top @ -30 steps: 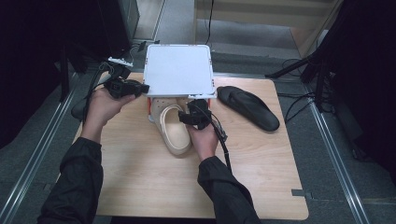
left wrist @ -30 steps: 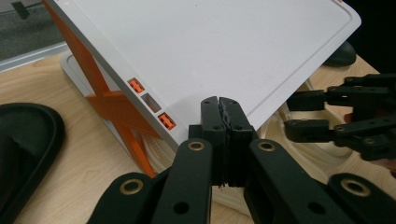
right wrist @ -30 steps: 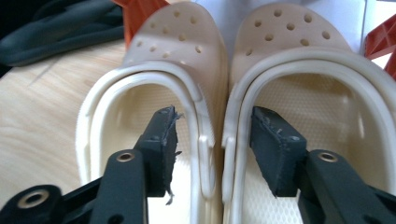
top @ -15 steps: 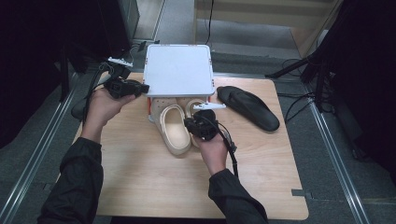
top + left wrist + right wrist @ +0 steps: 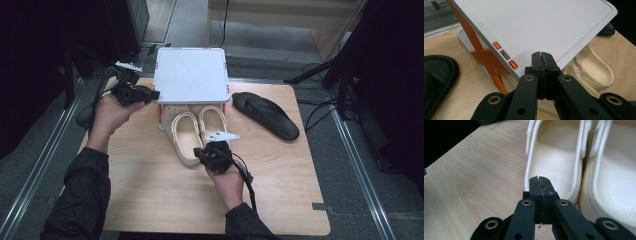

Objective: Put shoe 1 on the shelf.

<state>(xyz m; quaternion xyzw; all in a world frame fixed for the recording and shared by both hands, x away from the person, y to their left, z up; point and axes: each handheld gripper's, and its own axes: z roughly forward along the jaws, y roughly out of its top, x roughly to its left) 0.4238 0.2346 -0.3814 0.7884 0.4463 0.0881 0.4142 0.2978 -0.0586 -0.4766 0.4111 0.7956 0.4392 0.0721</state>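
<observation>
Two cream foam clogs (image 5: 196, 131) lie side by side on the light wooden tabletop (image 5: 150, 190), their toes tucked under a white square tray on an orange folding stand (image 5: 190, 75). The right gripper (image 5: 202, 155) sits just at the heel of the left-hand clog; its jaws have just been closing and now meet with nothing between them, the heel rim right beyond their tips in the right gripper view. The left gripper (image 5: 152, 93) is held at the tray's left edge, jaws pressed together and empty. A black rubber sandal (image 5: 265, 115) lies on the tabletop to the right of the stand, well apart from the clogs
</observation>
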